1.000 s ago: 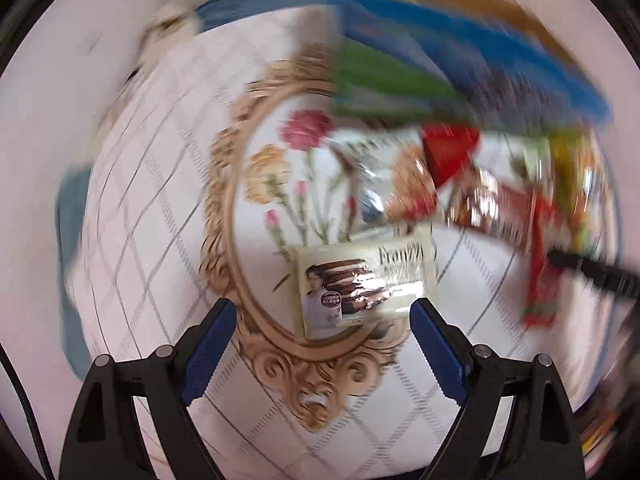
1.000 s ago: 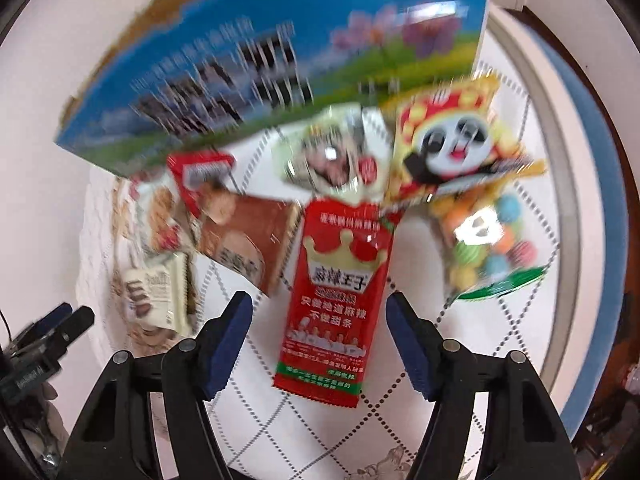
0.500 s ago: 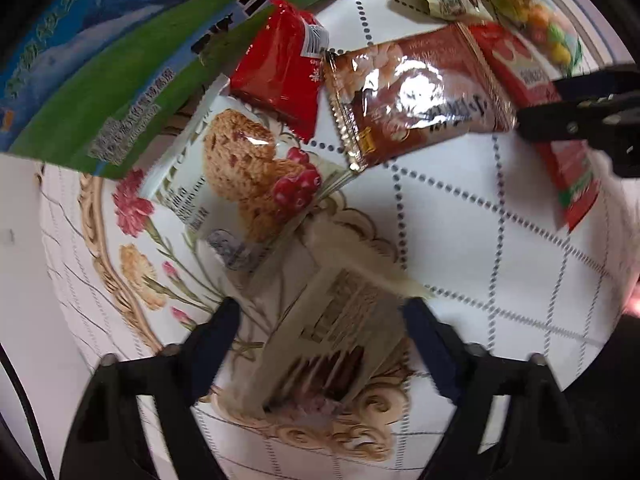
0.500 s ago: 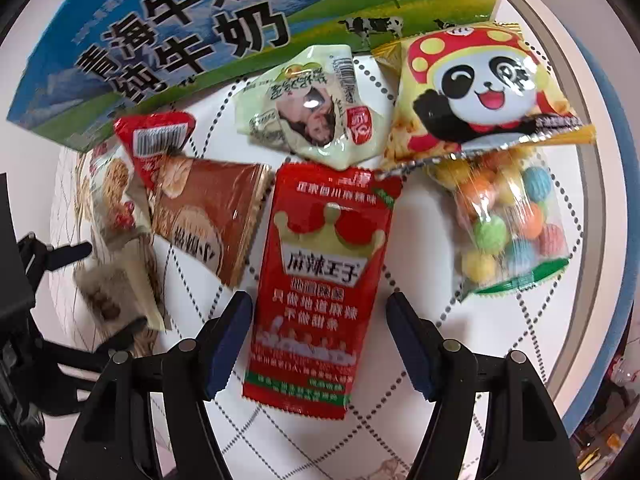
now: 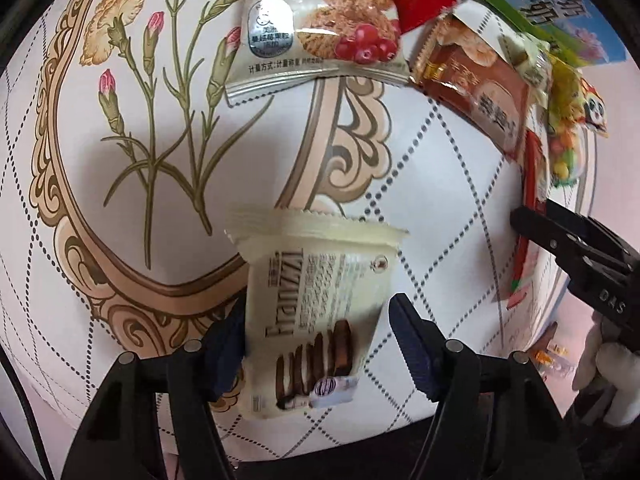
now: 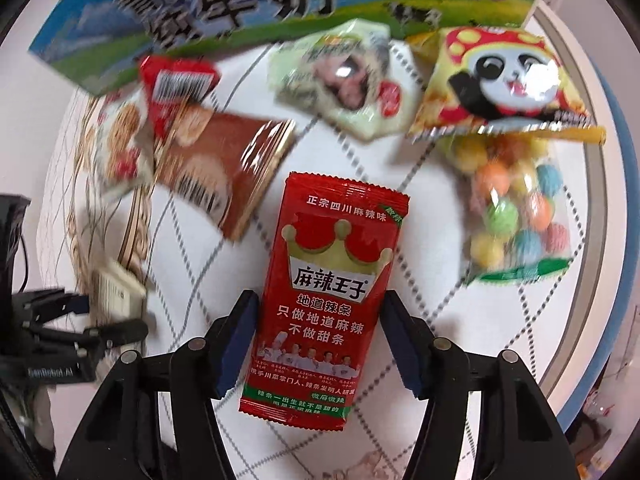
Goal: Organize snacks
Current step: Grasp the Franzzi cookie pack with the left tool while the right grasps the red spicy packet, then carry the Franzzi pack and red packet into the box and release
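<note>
Both claws closing — left claw around cream biscuit packet, right claw around red packet

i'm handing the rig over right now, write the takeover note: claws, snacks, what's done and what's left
Left claw: closing around the cream wafer packet; left pad touches it, right pad still shows a gap.
Right claw: closing around the red spicy strip packet, pads at its edges; a firm grip is not clear.
Still on the tablecloth: brown packet, cookie packet, small red packet, green packet, panda packet, candy ball bag, all beside the milk carton box.
Done: no snack visibly sorted.
Left: finish both grasps, then place every snack.
</note>
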{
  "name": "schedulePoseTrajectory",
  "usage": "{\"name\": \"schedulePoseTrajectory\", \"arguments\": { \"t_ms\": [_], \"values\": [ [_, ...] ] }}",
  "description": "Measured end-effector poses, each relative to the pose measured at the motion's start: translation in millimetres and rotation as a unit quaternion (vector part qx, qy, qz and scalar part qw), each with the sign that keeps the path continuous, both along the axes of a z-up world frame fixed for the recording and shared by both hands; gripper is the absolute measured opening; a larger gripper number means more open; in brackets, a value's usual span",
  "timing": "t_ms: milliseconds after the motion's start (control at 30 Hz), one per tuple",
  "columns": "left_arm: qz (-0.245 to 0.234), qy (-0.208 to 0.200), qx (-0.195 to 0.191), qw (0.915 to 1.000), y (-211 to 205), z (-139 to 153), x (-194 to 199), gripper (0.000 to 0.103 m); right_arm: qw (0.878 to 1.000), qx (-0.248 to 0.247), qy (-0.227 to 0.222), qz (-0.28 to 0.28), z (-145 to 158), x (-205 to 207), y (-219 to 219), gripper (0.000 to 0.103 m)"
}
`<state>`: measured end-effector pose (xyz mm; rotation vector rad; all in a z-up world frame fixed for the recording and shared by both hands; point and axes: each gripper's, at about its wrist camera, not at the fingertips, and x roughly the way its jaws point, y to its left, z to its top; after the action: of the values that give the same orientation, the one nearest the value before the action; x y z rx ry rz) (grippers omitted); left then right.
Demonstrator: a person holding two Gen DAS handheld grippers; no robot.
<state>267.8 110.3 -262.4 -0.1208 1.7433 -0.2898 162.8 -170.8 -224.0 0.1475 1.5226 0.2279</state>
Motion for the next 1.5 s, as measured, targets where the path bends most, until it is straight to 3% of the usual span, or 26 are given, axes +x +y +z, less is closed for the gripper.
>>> {"name": "schedulePoseTrajectory", "arguments": {
  "t_ms": [100,200,300,400,500,600,700,767,800,833,933,1033,1200,1333,1400,1500],
  "values": [
    [-0.013,0.001,0.002,0.9999,2.8,2.6,-1.2,0.067,1.000,-0.001,0.002,-0.006,-3.1,-1.1,2.9,0.067],
    [-0.015,-0.005,0.022,0.9996,-20.6,12.2,-1.4,0.067,1.000,-0.007,-0.001,-0.011,-9.6,2.7,7.3,0.067],
    [0.027,-0.017,0.018,0.9993,-31.0,7.7,-11.2,0.066,1.000,-0.018,-0.008,0.011,-12.6,0.5,16.5,0.065],
    [0.087,-0.011,-0.014,0.9961,-25.8,10.3,-18.8,0.066,0.999,-0.013,0.002,0.049,-12.4,-9.7,37.0,0.064],
    [0.106,-0.011,-0.026,0.9940,-26.4,11.0,-15.8,0.066,0.997,-0.015,0.010,0.071,-12.7,-20.0,47.3,0.063],
    [0.042,-0.013,-0.019,0.9989,-47.3,11.7,-15.6,0.067,0.999,-0.003,0.011,0.042,-13.2,-22.4,46.2,0.064],
    [-0.041,-0.011,0.025,0.9988,-70.8,5.1,-25.2,0.067,1.000,0.007,0.007,0.019,-14.3,-22.2,42.2,0.065],
    [-0.058,-0.017,0.045,0.9971,-79.2,1.7,-30.2,0.067,1.000,0.006,0.007,0.017,-15.1,-21.8,42.9,0.065],
    [-0.049,-0.022,0.051,0.9972,-79.2,2.4,-30.7,0.066,1.000,0.003,0.006,0.019,-16.3,-21.7,42.0,0.065],
    [-0.028,-0.030,0.052,0.9978,-76.4,4.8,-29.6,0.058,1.000,0.000,0.003,0.022,-16.8,-23.1,43.2,0.064],
    [0.052,-0.037,0.030,0.9975,-58.0,12.0,-22.5,0.058,0.999,-0.021,-0.015,0.038,-15.2,-29.4,51.7,0.058],
    [0.101,-0.034,0.010,0.9942,-46.3,12.6,-19.1,0.058,0.999,-0.027,-0.024,0.041,-9.9,-33.7,53.2,0.057],
    [0.060,-0.007,0.020,0.9980,-44.2,-3.7,-31.3,0.060,1.000,0.008,-0.009,-0.004,0.3,-43.7,32.1,0.064],
    [0.054,-0.020,0.038,0.9976,-62.4,-6.2,-46.1,0.060,1.000,0.020,-0.003,-0.021,0.3,-42.5,25.9,0.064],
    [0.062,-0.031,0.042,0.9967,-65.8,-2.6,-49.8,0.057,1.000,0.016,-0.007,-0.025,-1.4,-44.5,26.5,0.063],
    [0.066,-0.047,0.043,0.9957,-56.7,25.1,-56.5,0.056,1.000,-0.005,-0.025,-0.017,-9.7,-38.2,26.9,0.055]
  ]
}}
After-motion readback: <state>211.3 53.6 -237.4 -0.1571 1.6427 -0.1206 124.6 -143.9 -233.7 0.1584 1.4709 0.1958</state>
